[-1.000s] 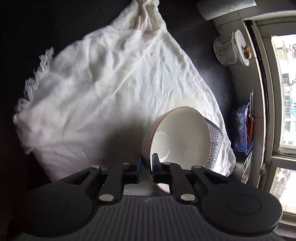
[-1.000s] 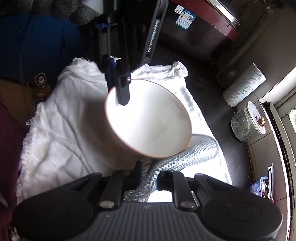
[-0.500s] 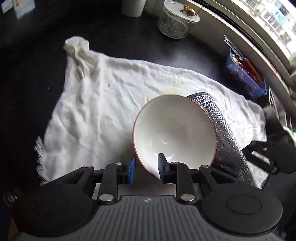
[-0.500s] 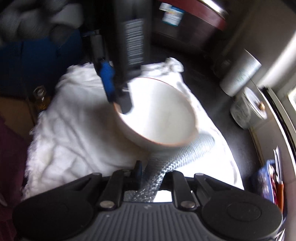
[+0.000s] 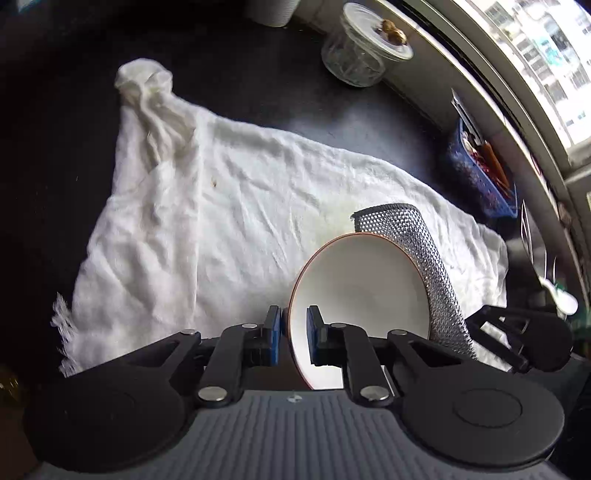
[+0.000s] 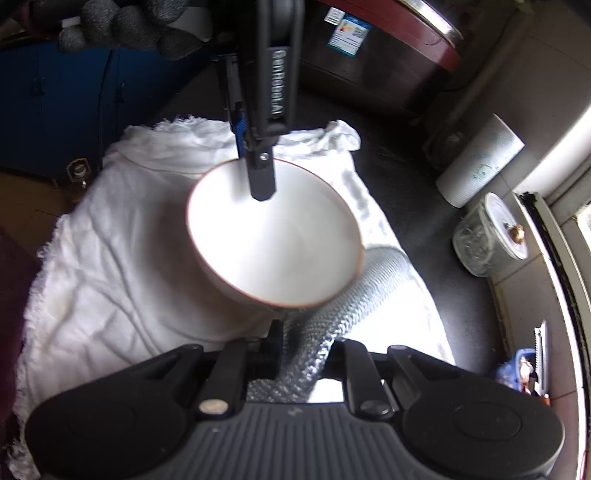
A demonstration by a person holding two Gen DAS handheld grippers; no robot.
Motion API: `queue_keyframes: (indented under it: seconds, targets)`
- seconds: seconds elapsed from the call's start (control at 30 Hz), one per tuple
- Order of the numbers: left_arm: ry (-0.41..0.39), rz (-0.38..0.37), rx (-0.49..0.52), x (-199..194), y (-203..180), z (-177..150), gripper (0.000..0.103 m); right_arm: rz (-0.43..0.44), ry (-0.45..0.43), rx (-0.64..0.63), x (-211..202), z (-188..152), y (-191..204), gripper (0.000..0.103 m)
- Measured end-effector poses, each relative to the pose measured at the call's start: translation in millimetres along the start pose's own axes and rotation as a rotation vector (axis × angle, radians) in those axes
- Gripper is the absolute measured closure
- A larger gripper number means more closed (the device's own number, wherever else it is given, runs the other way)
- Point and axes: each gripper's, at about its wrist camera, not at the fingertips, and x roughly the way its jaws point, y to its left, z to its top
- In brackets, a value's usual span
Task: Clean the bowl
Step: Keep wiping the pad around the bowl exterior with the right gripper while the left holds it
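A white bowl [image 5: 358, 295] with a thin brown rim is held tilted above the white cloth [image 5: 221, 221]. My left gripper [image 5: 293, 317] has the bowl's rim between its blue pads, and its jaws are closing on it. From the right wrist view it comes down onto the far rim of the bowl [image 6: 280, 243]. My right gripper [image 6: 304, 332] is shut on a silver mesh scrubbing cloth [image 6: 354, 291]. The mesh cloth [image 5: 417, 251] curves up against the bowl's outside, on the right.
The white cloth [image 6: 110, 258] lies spread on a dark counter. A lidded glass jar [image 6: 487, 240] and a paper roll [image 6: 476, 162] stand toward the window side, with a blue basket [image 5: 480, 173] by the sill. A gloved hand [image 6: 122, 26] holds the left gripper.
The left gripper rolled, loosened around the rim half a second ago and has pinched it again. Its grip point shifted along the rim. The right gripper stayed on the mesh cloth.
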Motion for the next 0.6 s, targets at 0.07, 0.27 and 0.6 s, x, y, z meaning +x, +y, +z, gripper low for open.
queue_keyframes:
  seconds: [0.07, 0.27, 0.6]
  targets:
    - [0.0, -0.024, -0.084, -1, 8, -10, 0.089, 0.003, 0.006, -0.007, 2, 1, 6, 0.088]
    - [0.021, -0.106, -0.276, 5, 16, -36, 0.089, 0.009, 0.009, -0.019, 3, 2, 18, 0.088]
    - [-0.011, -0.037, -0.114, -2, -5, -37, 0.084, 0.015, 0.008, -0.009, -2, 0, 21, 0.088]
